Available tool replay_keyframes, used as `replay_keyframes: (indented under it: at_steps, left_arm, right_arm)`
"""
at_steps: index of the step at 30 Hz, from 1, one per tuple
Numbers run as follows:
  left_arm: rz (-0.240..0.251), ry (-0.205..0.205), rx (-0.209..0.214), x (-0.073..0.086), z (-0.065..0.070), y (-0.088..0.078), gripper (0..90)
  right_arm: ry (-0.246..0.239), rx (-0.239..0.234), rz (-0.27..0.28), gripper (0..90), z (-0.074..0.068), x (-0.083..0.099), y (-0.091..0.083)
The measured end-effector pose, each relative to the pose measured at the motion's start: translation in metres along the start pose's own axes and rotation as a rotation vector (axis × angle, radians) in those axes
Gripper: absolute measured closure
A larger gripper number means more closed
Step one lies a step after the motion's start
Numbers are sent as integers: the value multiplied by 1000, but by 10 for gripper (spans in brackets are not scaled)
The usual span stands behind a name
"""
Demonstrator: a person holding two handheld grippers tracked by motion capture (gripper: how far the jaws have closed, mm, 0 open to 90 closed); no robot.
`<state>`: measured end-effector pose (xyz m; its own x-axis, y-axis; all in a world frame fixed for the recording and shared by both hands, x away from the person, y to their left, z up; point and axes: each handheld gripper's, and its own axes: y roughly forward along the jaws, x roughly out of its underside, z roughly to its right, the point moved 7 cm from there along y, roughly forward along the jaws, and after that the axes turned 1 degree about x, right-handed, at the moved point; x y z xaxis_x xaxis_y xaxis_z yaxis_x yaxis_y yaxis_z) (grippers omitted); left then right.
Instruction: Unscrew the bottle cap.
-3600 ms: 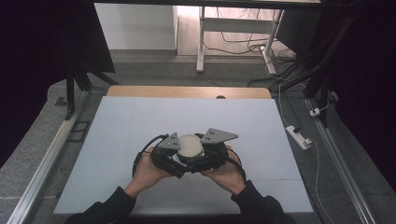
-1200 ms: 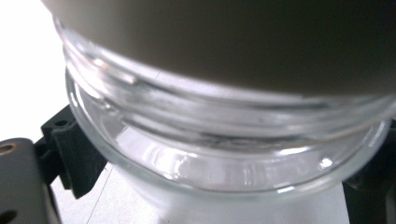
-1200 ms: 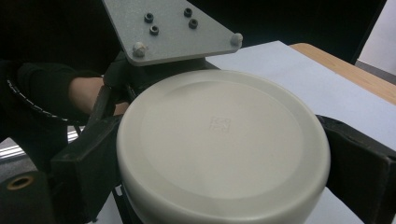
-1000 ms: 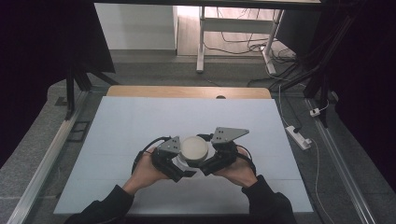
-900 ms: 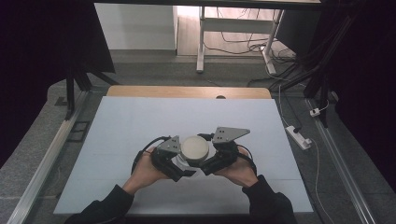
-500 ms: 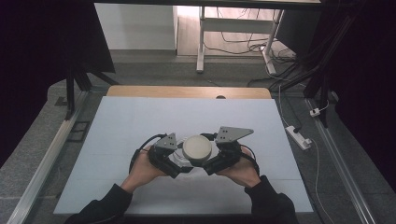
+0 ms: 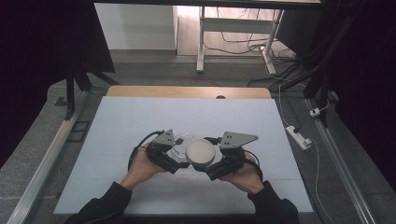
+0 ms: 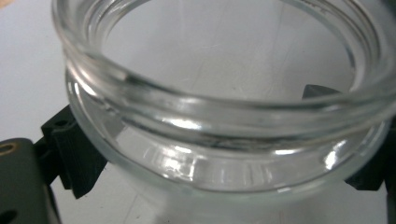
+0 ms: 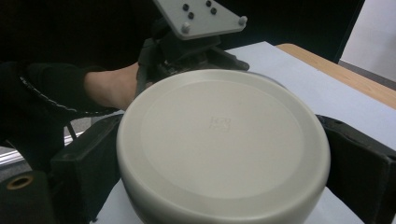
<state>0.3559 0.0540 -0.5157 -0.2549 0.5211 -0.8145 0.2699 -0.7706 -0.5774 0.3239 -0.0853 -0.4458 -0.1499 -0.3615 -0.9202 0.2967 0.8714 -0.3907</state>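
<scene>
Here, left gripper (image 7: 180, 164) clamping glass jar (image 8: 224, 116), base cropped, right gripper (image 7: 210, 169) gripping grey lid (image 9: 219, 140).

This looks like a lab or test room. A table (image 7: 140, 116) with a pale blue sheet stands on grey carpet inside a dark metal frame (image 7: 70, 79) hung with black curtains, with loose cables (image 7: 243, 44) and a power strip (image 7: 299, 136) on the floor.

Lid (image 9: 219, 144) showing plain off-white, centre frame. Jar (image 8: 224, 116) showing clear glass. Table (image 7: 116, 126) showing pale blue-grey w/ wood strip along upper edge. Jaws showing black; plates (image 7: 237, 139) grey. Sleeves (image 7: 100, 205) black, bottom of frame.
</scene>
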Motion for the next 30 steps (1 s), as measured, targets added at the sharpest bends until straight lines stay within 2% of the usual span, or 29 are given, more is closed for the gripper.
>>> replay_keyframes:
  at_steps: [6,14,23,30]
  left_arm:
    - [19,-5,-10,-6,-5,1,73]
    - [27,-2,-23,-12,-13,2,73]
    - [43,-1,-40,-20,-23,3,73]
    - [44,8,-45,-27,-26,9,73]
  right_arm:
    - [-9,1,16,73,-10,-1,-3]
    - [-14,-4,6,73,-21,5,-3]
    - [-9,6,-2,73,-29,24,-2]
    - [-11,1,-19,72,-34,37,6]
